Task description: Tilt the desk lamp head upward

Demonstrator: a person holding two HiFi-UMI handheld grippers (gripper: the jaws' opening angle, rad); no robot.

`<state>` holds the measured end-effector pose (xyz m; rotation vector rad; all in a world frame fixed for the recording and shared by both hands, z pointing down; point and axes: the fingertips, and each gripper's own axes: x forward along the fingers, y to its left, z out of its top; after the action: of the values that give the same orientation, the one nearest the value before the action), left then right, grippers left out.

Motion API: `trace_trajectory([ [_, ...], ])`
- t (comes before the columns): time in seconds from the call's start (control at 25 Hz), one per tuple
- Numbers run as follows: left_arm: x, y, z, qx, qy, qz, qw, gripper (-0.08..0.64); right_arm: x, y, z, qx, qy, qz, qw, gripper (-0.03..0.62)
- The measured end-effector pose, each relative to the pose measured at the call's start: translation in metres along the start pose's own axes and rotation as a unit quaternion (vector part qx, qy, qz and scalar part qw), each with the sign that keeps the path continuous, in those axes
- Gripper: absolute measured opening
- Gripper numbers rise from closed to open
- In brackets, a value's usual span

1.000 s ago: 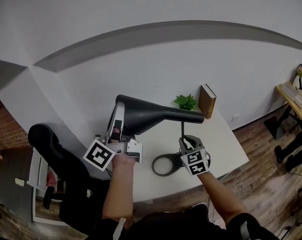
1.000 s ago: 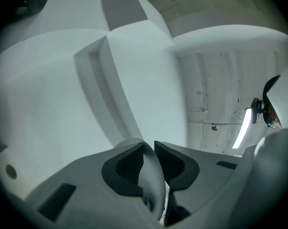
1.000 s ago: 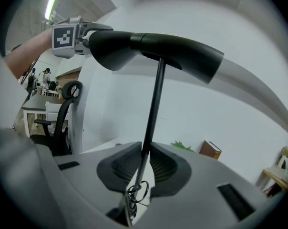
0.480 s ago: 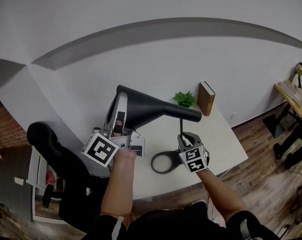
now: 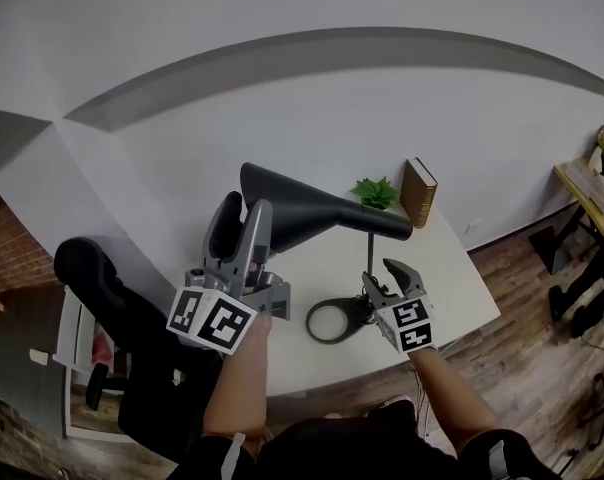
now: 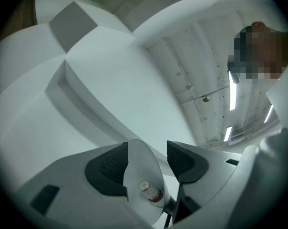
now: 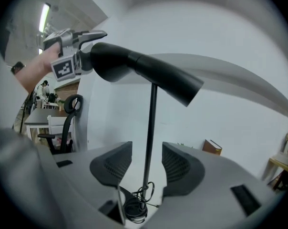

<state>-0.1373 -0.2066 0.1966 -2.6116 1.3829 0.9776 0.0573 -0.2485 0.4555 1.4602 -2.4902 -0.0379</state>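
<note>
The black desk lamp head (image 5: 312,208) is a long cone on a thin stem (image 5: 369,258) over a ring base (image 5: 330,323). My left gripper (image 5: 244,208) is at the wide mouth of the shade. Its jaws are opening, and the shade's rim (image 6: 141,171) and bulb (image 6: 151,192) show between them, with the right pad clear of the rim. My right gripper (image 5: 385,276) is low at the stem. Its jaws are opening too, and the stem (image 7: 151,128) stands between the pads without touching them. From the right gripper view the left gripper (image 7: 79,44) is seen at the lamp head (image 7: 144,70).
The lamp stands on a white desk (image 5: 452,288) against a white wall. A small green plant (image 5: 377,193) and an upright brown book (image 5: 419,190) are at the desk's back. A black office chair (image 5: 92,278) is at the left. A coiled cable (image 7: 134,206) lies on the base.
Both grippers' jaws have spread apart: the left has let go of the shade's rim and drawn back a little, the right has let go of the stem.
</note>
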Motion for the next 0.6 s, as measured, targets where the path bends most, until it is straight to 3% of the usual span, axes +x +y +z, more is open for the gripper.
trace_trajectory([
  [0.16, -0.032, -0.009, -0.005, 0.041, 0.011, 0.013, 0.999, 0.235, -0.027, 0.002, 0.02, 0.027, -0.037, -0.001, 0.999, 0.168],
  [0.32, -0.058, -0.009, -0.027, 0.056, 0.034, 0.038, 0.9971, 0.219, -0.046, 0.003, 0.033, 0.062, -0.057, 0.012, 0.996, 0.166],
  [0.44, -0.077, -0.002, -0.05, 0.084, 0.063, 0.062, 0.9925, 0.146, -0.052, 0.003, 0.039, 0.06, -0.064, 0.017, 0.996, 0.145],
  [0.6, -0.102, 0.017, -0.092, 0.123, 0.133, 0.099, 0.9784, 0.025, -0.061, 0.002, 0.042, 0.053, -0.07, 0.01, 0.996, 0.03],
])
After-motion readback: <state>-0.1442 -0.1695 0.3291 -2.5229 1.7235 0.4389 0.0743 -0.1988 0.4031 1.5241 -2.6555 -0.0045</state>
